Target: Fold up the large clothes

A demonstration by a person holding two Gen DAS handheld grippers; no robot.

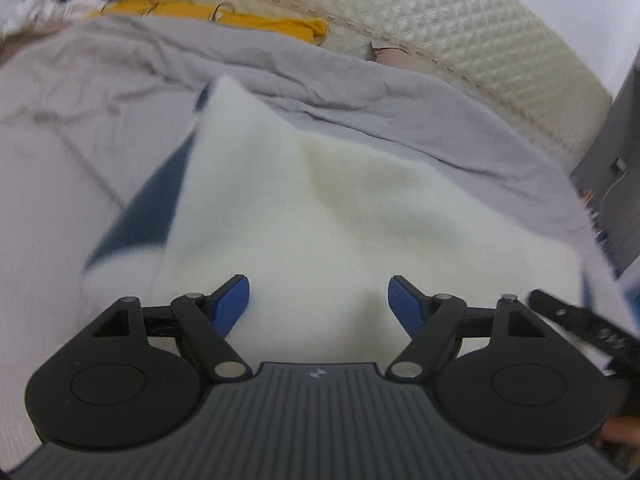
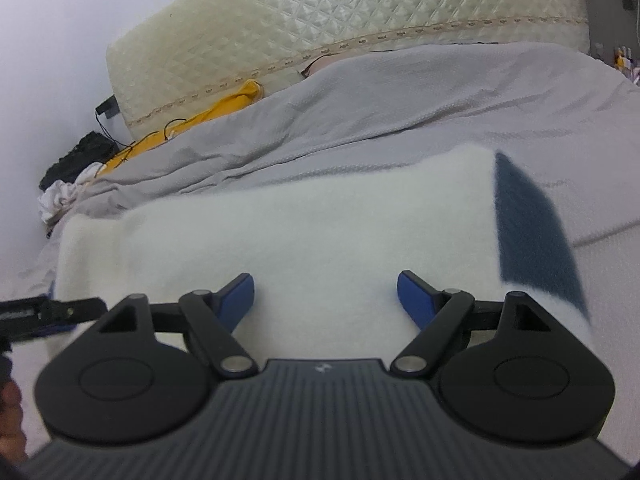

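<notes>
A cream-white fleecy garment with a dark blue part lies folded on the grey bedsheet. My left gripper is open, its blue pads just above the garment's near edge, holding nothing. In the right wrist view the same garment shows its dark blue part at the right. My right gripper is open over the garment's near edge, empty. The other gripper's black tip shows at the left edge and, in the left view, at the right edge.
A quilted cream mattress stands on edge behind the bed. Yellow cloth and a pile of black and white clothes lie along the back. A dark cabinet stands at the right.
</notes>
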